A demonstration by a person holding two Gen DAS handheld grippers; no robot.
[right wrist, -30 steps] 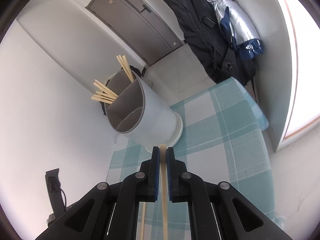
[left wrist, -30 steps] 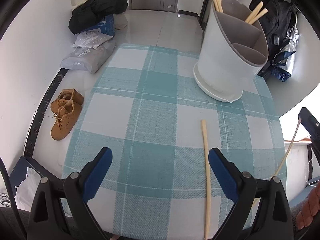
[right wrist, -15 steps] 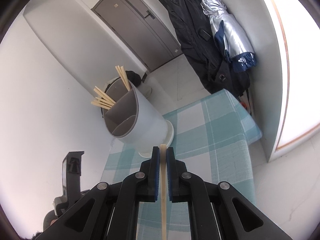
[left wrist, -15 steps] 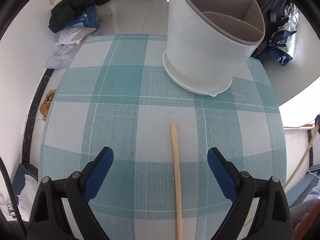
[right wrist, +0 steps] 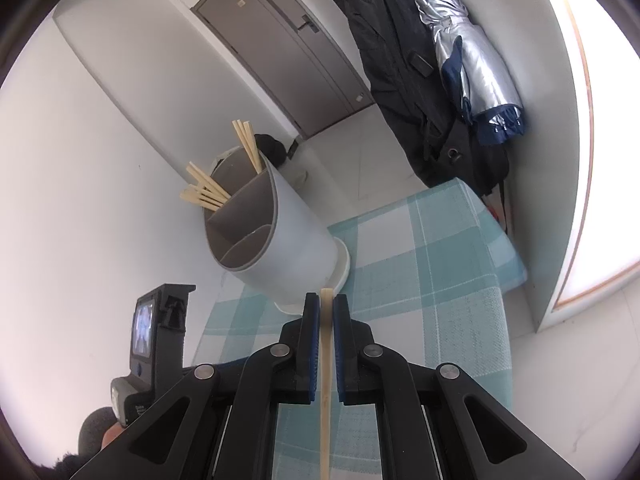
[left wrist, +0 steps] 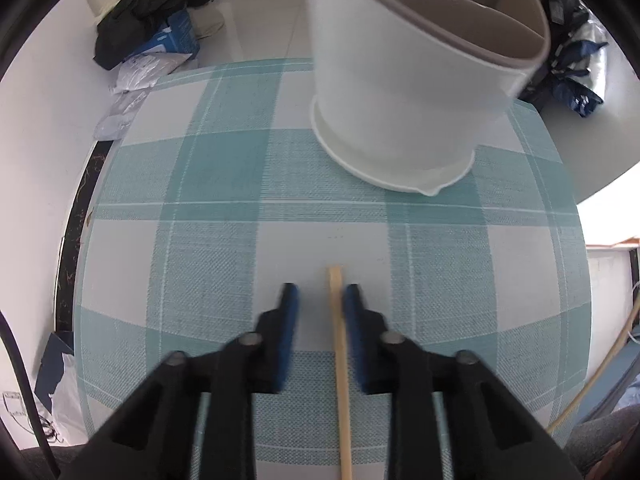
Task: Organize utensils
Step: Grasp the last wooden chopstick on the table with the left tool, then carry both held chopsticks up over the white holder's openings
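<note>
A pale wooden chopstick (left wrist: 339, 344) lies on the teal checked tablecloth (left wrist: 208, 240). My left gripper (left wrist: 320, 300) is low over it with the jaws partly open around its far end; the chopstick sits close to the right finger. The white utensil holder (left wrist: 404, 92) stands just beyond. My right gripper (right wrist: 327, 308) is shut on a second chopstick (right wrist: 325, 360), held above the table and pointing toward the holder (right wrist: 276, 240), which has several chopsticks (right wrist: 208, 192) in its rear compartments.
The table edge curves close on the right in the left wrist view. Clothes and bags (left wrist: 152, 40) lie on the floor beyond the table. A dark coat and silver umbrella (right wrist: 468, 64) hang on the wall. The left gripper's camera unit (right wrist: 156, 344) shows low left in the right wrist view.
My left gripper has moved forward toward the holder and its jaws have narrowed from wide open to close around the lying chopstick. My right gripper has kept hold of its chopstick and risen slightly.
</note>
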